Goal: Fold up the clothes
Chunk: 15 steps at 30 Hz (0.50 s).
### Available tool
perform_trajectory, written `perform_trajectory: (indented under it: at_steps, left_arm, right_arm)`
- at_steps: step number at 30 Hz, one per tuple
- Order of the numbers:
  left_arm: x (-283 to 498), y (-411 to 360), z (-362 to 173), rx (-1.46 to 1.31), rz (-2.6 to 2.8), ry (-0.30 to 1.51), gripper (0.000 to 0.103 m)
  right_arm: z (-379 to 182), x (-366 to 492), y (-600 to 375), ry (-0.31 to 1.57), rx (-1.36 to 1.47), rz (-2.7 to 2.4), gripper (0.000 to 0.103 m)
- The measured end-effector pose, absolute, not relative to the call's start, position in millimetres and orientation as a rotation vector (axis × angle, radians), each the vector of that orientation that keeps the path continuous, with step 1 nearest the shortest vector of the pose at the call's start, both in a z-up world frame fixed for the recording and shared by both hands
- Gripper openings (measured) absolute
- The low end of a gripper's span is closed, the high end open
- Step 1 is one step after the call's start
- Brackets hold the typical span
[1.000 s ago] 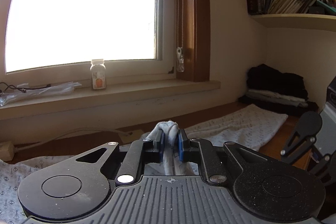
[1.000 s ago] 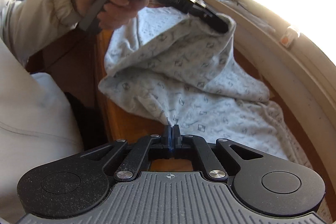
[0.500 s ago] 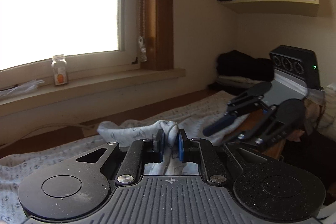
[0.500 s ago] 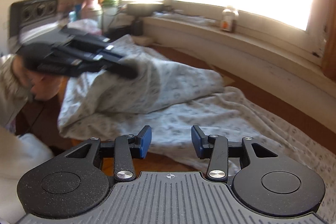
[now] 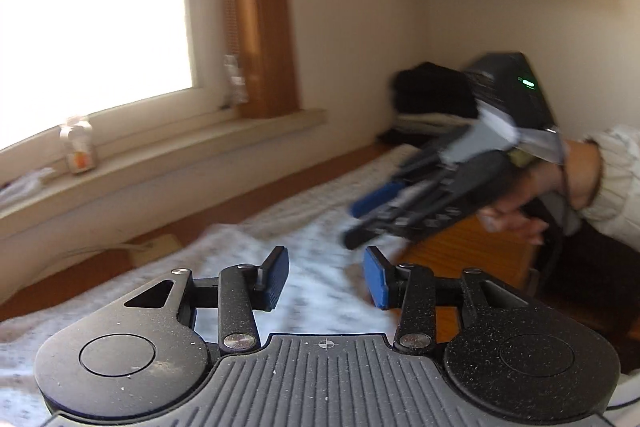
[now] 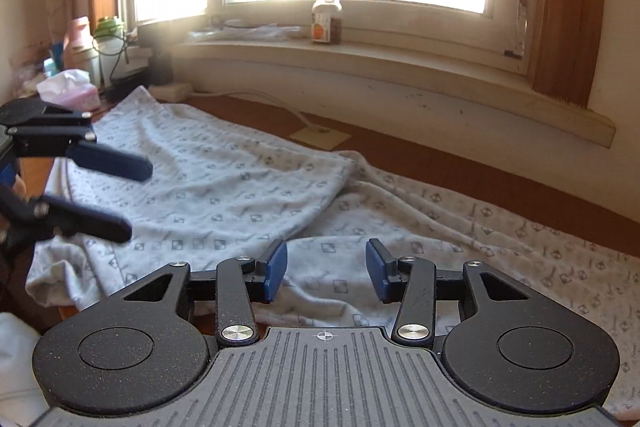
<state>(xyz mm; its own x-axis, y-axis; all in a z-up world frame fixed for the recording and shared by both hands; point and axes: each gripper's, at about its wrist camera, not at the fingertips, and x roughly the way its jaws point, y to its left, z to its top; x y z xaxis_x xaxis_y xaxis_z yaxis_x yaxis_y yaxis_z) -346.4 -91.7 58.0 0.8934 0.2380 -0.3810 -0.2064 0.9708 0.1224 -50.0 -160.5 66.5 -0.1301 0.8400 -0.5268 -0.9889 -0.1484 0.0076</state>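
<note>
While angled down: left gripper (image 5: 325,277) jaws opening, empty | right gripper (image 6: 326,269) jaws apart, empty

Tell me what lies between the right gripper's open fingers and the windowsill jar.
In the right wrist view, only the grey patterned garment, then bare wooden tabletop with a white cable, separate the right gripper from the jar.

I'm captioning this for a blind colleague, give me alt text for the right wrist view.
A pale grey patterned garment lies partly folded on a wooden table below a bright window, with the right claw open above it, holding nothing. The left claw, also empty, reaches in from the left edge with its jaws opening. A small jar stands on the windowsill.
</note>
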Motion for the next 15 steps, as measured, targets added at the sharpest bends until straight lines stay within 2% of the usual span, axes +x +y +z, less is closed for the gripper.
perform_trajectory:
  at_steps: [11, 13, 15]
  left_arm:
    - [-349, -17, 55, 0.067, 0.407, 0.470, 0.052]
    - [-341, -4, 54, 0.074, 0.426, 0.478, 0.053]
    - [-338, 9, 54, 0.080, 0.454, 0.491, 0.053]
  right_arm:
    - [63, -56, -98, 0.541, -0.401, 1.686, 0.048]
    - [59, -57, -78, 0.562, -0.415, 1.672, 0.052]
    - [53, -55, -60, 0.593, -0.417, 1.651, 0.053]
